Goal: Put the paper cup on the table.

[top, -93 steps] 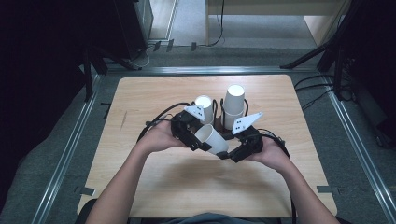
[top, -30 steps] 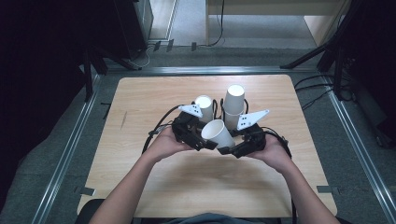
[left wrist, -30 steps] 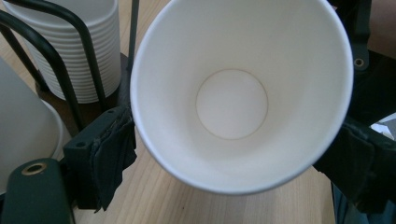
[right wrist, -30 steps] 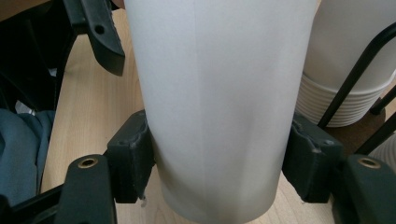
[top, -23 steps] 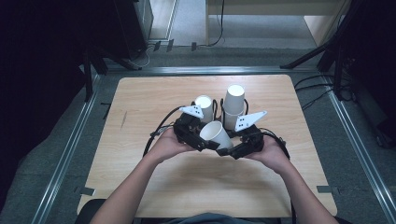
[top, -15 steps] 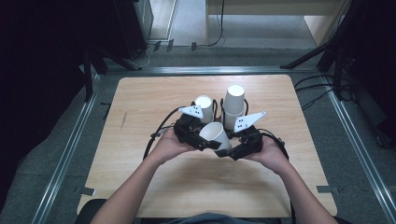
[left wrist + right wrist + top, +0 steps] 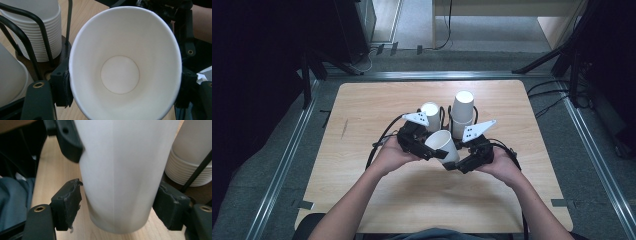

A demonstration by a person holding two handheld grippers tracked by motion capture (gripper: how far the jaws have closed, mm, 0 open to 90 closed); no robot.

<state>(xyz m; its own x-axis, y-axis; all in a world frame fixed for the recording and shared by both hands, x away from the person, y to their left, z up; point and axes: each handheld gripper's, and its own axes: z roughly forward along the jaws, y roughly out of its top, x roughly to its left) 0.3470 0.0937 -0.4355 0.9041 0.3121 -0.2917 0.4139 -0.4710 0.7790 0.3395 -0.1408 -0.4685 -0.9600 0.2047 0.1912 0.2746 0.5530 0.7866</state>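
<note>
A single white paper cup (image 7: pixel 443 145) is held just above the middle of the wooden table (image 7: pixel 362 115), mouth tilted up and to the left. My left gripper (image 7: pixel 432 146) is shut on its rim. In the left gripper view I look straight into the cup (image 7: pixel 120 75), its mouth squeezed oval between the two pads of that gripper (image 7: pixel 123 87). My right gripper (image 7: pixel 457 162) comes in from the right and is shut on the cup's lower wall. In the right gripper view both pads of that gripper (image 7: pixel 117 205) press against the cup (image 7: pixel 117 177) near its base.
Just behind the hands, a black wire holder (image 7: pixel 446 117) keeps two stacks of white cups, one shorter (image 7: pixel 430 111) and one taller (image 7: pixel 462 107). The ribbed stack edges show close by (image 7: pixel 37 32) (image 7: pixel 192 160). Black cables trail from both grippers across the table.
The cup lay sideways between the grippers 3.1 s ago. It has since turned so its mouth faces up and left. In the last second the hands have barely shifted.
</note>
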